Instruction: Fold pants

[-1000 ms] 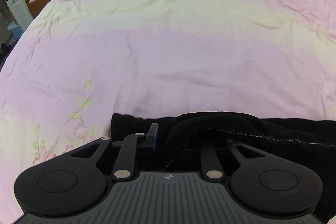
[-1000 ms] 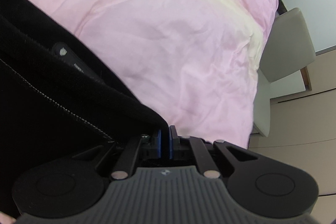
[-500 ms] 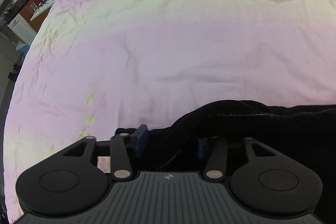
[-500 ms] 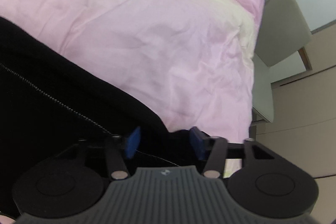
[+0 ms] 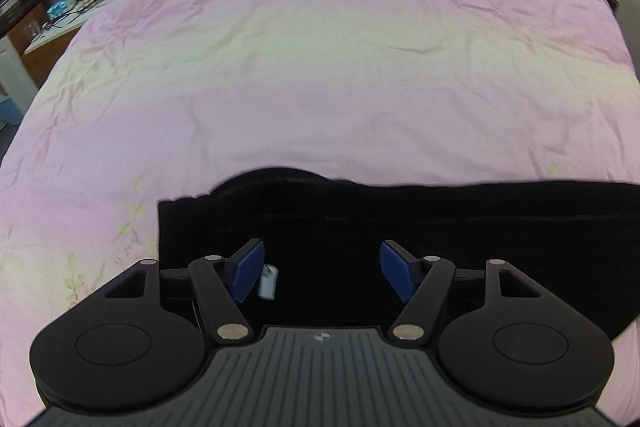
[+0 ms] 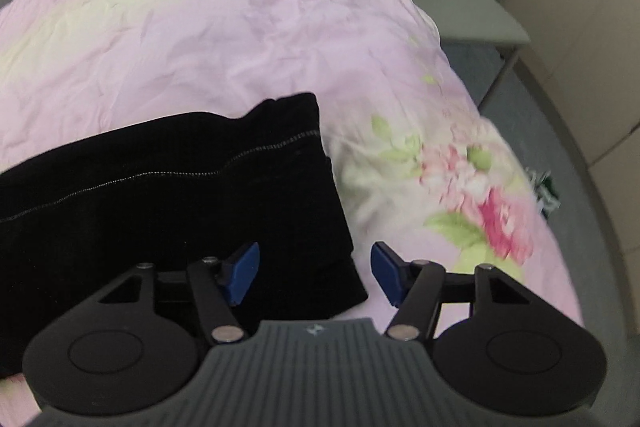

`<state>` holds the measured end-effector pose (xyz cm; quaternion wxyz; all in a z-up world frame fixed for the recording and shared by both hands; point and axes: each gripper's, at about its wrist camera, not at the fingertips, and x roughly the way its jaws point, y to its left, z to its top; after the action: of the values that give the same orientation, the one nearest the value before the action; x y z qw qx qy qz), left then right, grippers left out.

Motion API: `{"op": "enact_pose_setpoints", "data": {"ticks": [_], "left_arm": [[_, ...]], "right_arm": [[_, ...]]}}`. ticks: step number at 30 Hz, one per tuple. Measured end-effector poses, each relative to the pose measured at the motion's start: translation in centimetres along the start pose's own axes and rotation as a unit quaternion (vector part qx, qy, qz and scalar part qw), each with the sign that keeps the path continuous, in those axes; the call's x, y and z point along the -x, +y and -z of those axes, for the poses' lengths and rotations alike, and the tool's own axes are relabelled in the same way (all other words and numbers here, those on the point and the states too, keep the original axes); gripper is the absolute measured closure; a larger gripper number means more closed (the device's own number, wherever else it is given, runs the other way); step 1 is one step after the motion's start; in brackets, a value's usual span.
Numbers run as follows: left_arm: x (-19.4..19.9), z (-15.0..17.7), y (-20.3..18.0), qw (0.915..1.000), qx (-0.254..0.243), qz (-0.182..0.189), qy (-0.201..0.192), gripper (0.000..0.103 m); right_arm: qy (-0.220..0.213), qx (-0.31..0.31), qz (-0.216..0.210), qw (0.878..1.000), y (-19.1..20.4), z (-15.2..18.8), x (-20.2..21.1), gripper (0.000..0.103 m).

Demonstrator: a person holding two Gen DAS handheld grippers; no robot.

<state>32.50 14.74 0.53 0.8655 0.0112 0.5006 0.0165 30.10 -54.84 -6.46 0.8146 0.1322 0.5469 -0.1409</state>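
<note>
— Both tools let go of the pants (image 5: 400,227) and lifted; left tool (image 5: 322,275) gaped, right tool (image 6: 316,277) narrowed, gripping nothing.
— Pants lay folded on the bed (image 5: 320,67); regrip corners squarely, I'd judge.

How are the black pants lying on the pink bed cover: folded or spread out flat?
Folded. The black pants lie as a long strip with layered edges showing at the end, on the bed cover. Neither gripper holds them.

A bed covered by a wrinkled pink-and-cream floral sheet (image 5: 320,87) carries everything. Folded black fabric pants (image 6: 168,187) lie flat on it.
</note>
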Motion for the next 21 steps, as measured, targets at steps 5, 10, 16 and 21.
{"op": "enact_pose_setpoints", "data": {"ticks": [5,10,16,21], "left_arm": [[1.9,5.2,-3.7,0.9992,-0.026,0.03,0.004,0.025],[3.7,10.3,-5.2,0.9982,0.002,0.058,0.01,0.025],[4.3,15.8,-7.3,0.9974,-0.021,0.066,0.023,0.026],[3.1,19.1,-10.0,0.9954,-0.066,0.062,0.032,0.026]], "right_arm": [[-0.013,-0.143,-0.077,0.987,-3.1,1.0,-2.7,0.062],[-0.031,-0.239,-0.121,0.963,-5.1,1.5,-5.2,0.064],[-0.057,-0.24,-0.186,0.951,-6.1,2.2,-0.9,0.093],[-0.029,-0.265,-0.166,0.949,-8.6,4.4,-2.0,0.094]]}}
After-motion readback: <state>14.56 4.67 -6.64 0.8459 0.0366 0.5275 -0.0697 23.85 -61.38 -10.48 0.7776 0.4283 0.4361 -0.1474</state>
